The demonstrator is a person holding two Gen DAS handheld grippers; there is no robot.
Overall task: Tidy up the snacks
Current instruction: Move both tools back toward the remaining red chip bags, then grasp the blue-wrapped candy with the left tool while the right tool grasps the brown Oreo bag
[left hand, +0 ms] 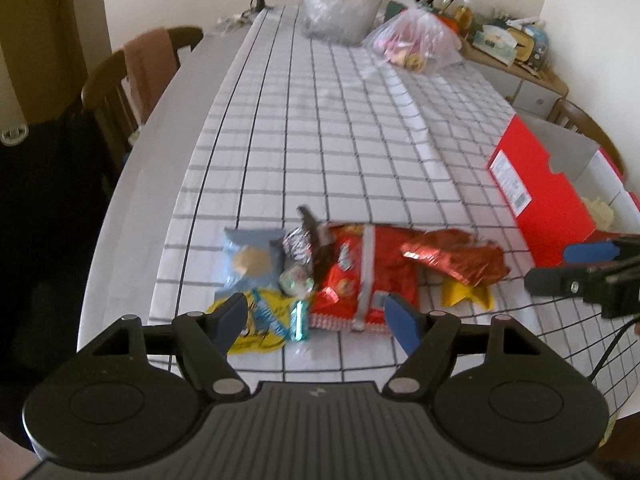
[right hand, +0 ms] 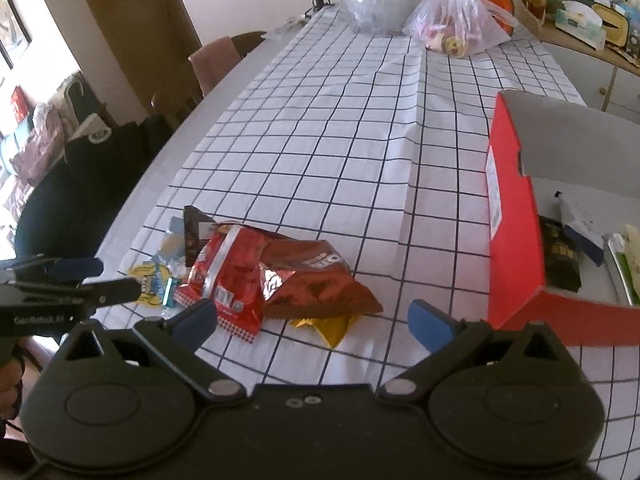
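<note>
So far, little of the sorting appears done. A few items are already seen inside the red box [right hand: 516, 240], among them a dark packet [right hand: 560, 256], but the bulk of the snacks is still heaped on the checked tablecloth [left hand: 320, 128].

The left gripper [left hand: 316, 316] is held with its fingers spread and nothing between them. Just ahead of its fingertips lie the yellow packet [left hand: 260, 328] and a small teal-wrapped sweet [left hand: 300, 320]; slightly further on are the pale blue biscuit packet [left hand: 250, 260], a dark brown wrapper [left hand: 318, 246] and the large red bag [left hand: 360, 276].

The right gripper [right hand: 312, 320] is likewise spread wide and empty. The crumpled red-brown foil bag [right hand: 316, 284] and a gold wrapper [right hand: 324, 328] tucked under it are found just beyond its fingertips, toward the left finger; the box stands close beside the right finger.

As for room, the cloth beyond the pile is bare up to the two plastic bags [right hand: 452, 24] at the far end, so it is judged that lifting and carrying toward the box is unobstructed. The near table edge lies close under both grippers, and the left edge is near the pile, so packets nudged that way could be pushed off. The box's tall near wall must be cleared from above.
</note>
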